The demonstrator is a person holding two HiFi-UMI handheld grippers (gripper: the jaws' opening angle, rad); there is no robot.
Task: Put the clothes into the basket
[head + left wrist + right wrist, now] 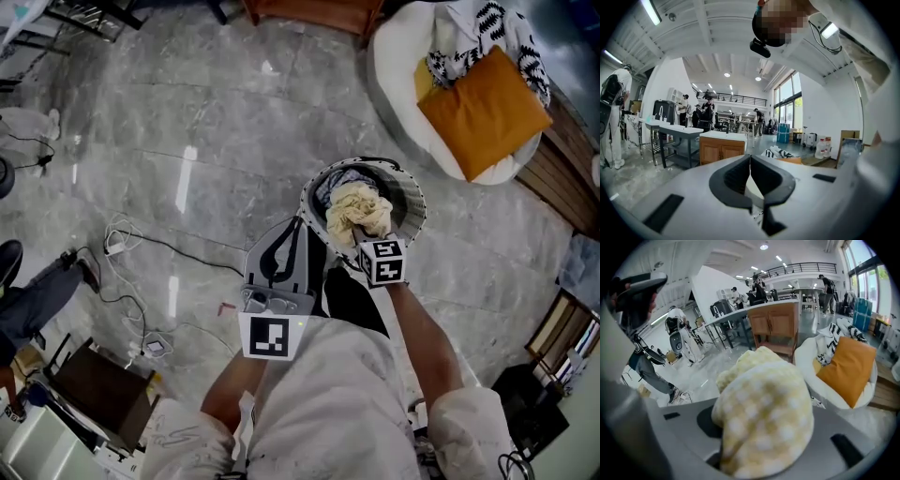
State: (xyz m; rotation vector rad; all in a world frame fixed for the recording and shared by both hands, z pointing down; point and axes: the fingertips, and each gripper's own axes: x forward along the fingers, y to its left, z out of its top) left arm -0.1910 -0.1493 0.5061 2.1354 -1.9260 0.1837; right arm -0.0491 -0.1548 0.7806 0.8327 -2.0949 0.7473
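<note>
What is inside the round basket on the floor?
Some dark clothing lies inside the basket. The yellow checked cloth covers the rest of the opening, so the bottom cannot be seen.

Right gripper jaws: buried under the cloth in the right gripper view; pads not visible.
Basket: near rim hidden behind the cloth and the marker cube.
Basket contents: mostly covered; a patterned strip shows at the far left, kind not determinable.
Beanbag: cut off by the head view's top edge.
Bystander's leg: cut off by the left edge.
Distant people: too small to detail.
</note>
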